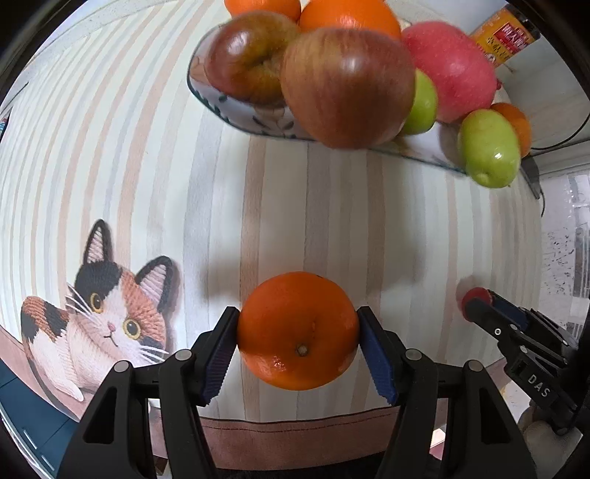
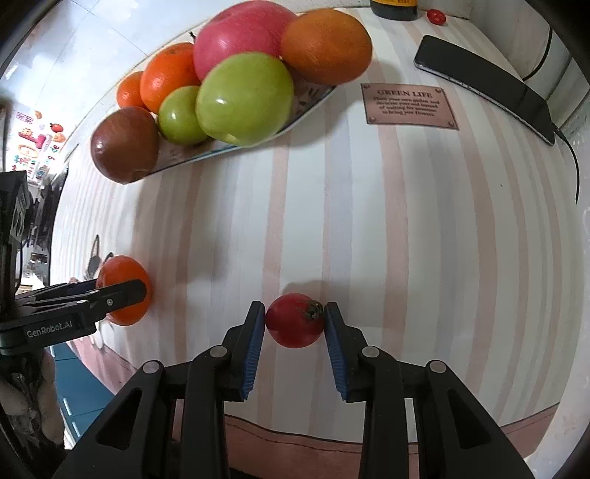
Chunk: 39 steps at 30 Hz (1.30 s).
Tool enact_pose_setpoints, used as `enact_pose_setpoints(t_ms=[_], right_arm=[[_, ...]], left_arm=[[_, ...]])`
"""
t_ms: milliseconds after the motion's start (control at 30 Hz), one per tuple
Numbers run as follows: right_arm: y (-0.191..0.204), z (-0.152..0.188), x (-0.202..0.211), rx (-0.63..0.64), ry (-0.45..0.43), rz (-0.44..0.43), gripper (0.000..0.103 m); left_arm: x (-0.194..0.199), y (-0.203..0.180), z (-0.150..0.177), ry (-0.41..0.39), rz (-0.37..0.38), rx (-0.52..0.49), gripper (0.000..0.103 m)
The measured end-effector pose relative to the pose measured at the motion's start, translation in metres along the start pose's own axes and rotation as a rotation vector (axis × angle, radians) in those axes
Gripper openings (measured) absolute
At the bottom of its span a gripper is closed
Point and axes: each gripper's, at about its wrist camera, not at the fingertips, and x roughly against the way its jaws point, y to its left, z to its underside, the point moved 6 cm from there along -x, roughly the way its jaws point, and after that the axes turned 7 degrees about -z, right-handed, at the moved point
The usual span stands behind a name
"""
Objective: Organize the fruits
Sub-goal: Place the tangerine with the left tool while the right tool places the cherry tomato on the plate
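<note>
My left gripper is shut on an orange over the striped tablecloth; it also shows in the right wrist view. My right gripper is shut on a small red tomato; in the left wrist view it sits at the right. A patterned plate at the back carries a pile of fruit: dark red apples, a pink apple, green fruits and oranges.
A black phone with a cable lies at the back right, near a brown "GREEN LIFE" label. A dark bottle and a tiny red tomato stand at the far edge. A cat picture is printed on the cloth's left.
</note>
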Motion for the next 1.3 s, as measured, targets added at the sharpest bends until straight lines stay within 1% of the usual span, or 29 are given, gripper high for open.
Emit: enact_pose_setpoints(t_ms=[167, 267, 400, 567, 667, 700, 800, 933, 1067, 1233, 1300], right_arm=[[0.010, -0.012, 0.019, 0.013, -0.041, -0.036, 0.035], [0.021, -0.027, 0.034, 0.016, -0.078, -0.075, 0.035], [0.040, -0.056, 0.056, 0.039, -0.130, -0.127, 0.035], [0.066, -0.098, 0.067, 0.066, -0.180, -0.158, 0.035], [0.074, -0.124, 0.068, 0.068, -0.194, -0.177, 0.035], [0.081, -0.130, 0.063, 0.069, -0.195, -0.181, 0.035], [0.087, -0.148, 0.057, 0.054, -0.190, -0.209, 0.035], [0.088, -0.163, 0.046, 0.017, -0.158, -0.245, 0.035], [0.084, -0.165, 0.035, -0.017, -0.126, -0.265, 0.035], [0.078, -0.160, 0.030, -0.026, -0.105, -0.253, 0.035], [0.076, -0.157, 0.029, -0.024, -0.097, -0.239, 0.035]], left_arm=[[0.041, 0.011, -0.010, -0.061, 0.047, 0.014, 0.062], [0.070, 0.024, -0.024, -0.095, 0.099, 0.051, 0.062], [0.099, 0.045, -0.053, -0.130, 0.168, 0.123, 0.062], [0.117, 0.054, -0.096, -0.174, 0.179, 0.159, 0.062], [0.116, 0.048, -0.127, -0.172, 0.187, 0.157, 0.062], [0.113, 0.045, -0.136, -0.164, 0.191, 0.151, 0.062], [0.098, 0.036, -0.157, -0.127, 0.209, 0.149, 0.062], [0.081, 0.029, -0.172, -0.075, 0.220, 0.138, 0.062], [0.067, 0.020, -0.178, -0.034, 0.210, 0.124, 0.062], [0.054, 0.012, -0.181, -0.006, 0.175, 0.097, 0.062], [0.054, 0.011, -0.182, -0.010, 0.170, 0.093, 0.062]])
